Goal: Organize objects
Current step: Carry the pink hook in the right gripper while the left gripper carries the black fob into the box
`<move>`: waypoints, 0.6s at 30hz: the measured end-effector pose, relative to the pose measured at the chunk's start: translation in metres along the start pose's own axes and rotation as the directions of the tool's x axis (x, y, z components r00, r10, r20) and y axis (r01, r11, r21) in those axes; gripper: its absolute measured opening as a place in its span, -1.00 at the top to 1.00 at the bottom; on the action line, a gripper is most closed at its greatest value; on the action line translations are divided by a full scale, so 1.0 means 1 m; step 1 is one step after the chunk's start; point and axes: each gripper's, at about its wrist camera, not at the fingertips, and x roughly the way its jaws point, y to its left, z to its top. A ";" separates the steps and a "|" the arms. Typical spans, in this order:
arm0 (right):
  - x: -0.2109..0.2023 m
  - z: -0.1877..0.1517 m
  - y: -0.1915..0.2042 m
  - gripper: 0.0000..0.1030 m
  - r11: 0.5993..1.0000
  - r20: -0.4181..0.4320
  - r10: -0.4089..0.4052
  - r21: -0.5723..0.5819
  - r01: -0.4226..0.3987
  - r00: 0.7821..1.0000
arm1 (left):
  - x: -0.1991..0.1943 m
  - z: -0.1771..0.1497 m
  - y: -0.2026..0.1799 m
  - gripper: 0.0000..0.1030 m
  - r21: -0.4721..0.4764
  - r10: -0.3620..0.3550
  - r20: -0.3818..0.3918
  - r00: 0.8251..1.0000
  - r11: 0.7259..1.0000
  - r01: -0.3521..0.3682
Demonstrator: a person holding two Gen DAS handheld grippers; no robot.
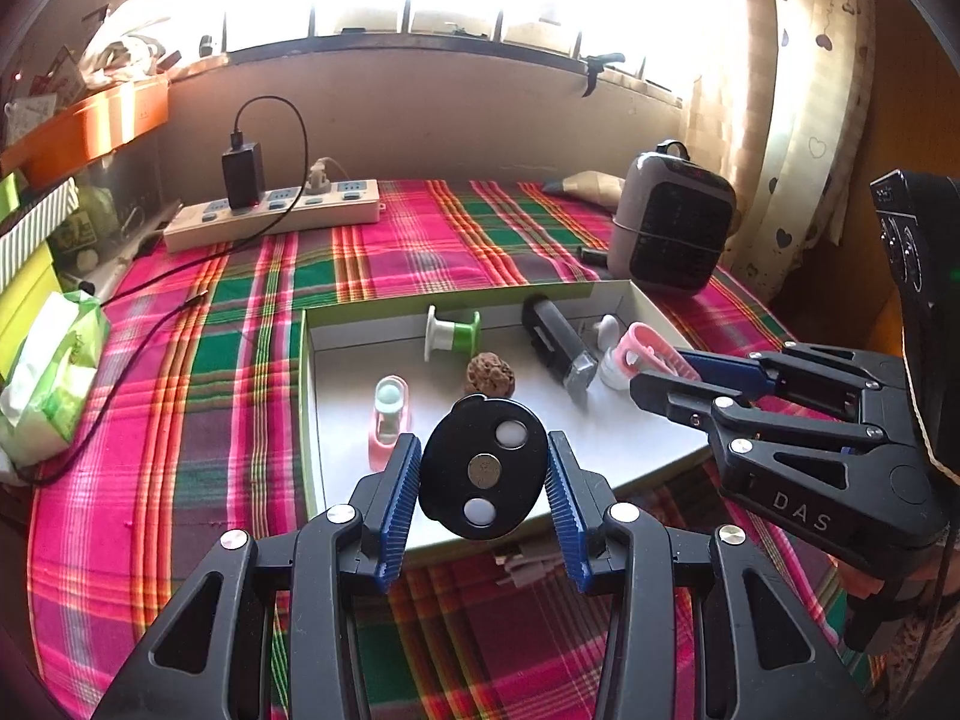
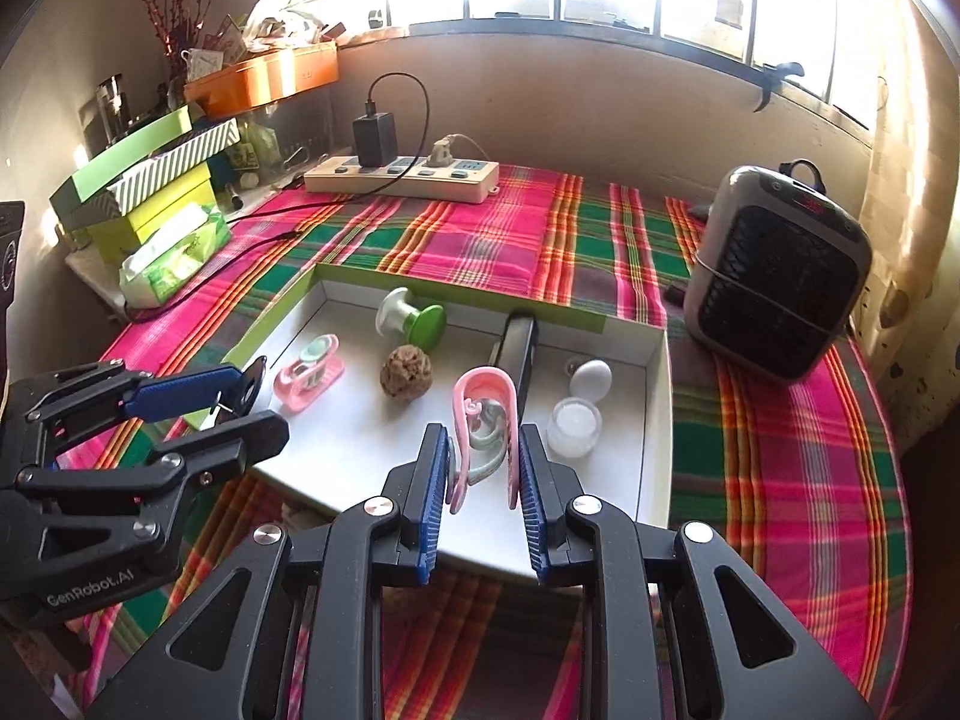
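My left gripper (image 1: 483,438) is shut on a black oval disc (image 1: 483,471) with two white dots, held over the near edge of a white tray with a green rim (image 1: 456,297). My right gripper (image 2: 483,429) is shut on a pink looped clip (image 2: 486,396) above the same tray (image 2: 456,285). In the tray lie a green-and-white spool (image 2: 414,318), a brown walnut (image 2: 407,372), a pink holder with a pale ball (image 2: 309,375), a black oblong device (image 2: 521,354) and an open white jar (image 2: 576,417). Each wrist view shows the other gripper (image 1: 660,372) (image 2: 258,402) from the side.
A plaid cloth (image 2: 780,480) covers the table. A grey heater (image 2: 780,270) stands right of the tray. A power strip (image 2: 402,177) with a black charger sits at the back wall, its cable trailing left. A tissue pack (image 2: 174,255) and stacked boxes (image 2: 144,180) crowd the left.
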 end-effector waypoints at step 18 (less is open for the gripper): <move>0.021 -0.005 -0.028 0.53 0.999 -0.076 -0.038 0.033 0.041 0.996 | 0.036 0.007 0.000 0.23 0.025 0.012 -0.070 0.997 1.000 -0.010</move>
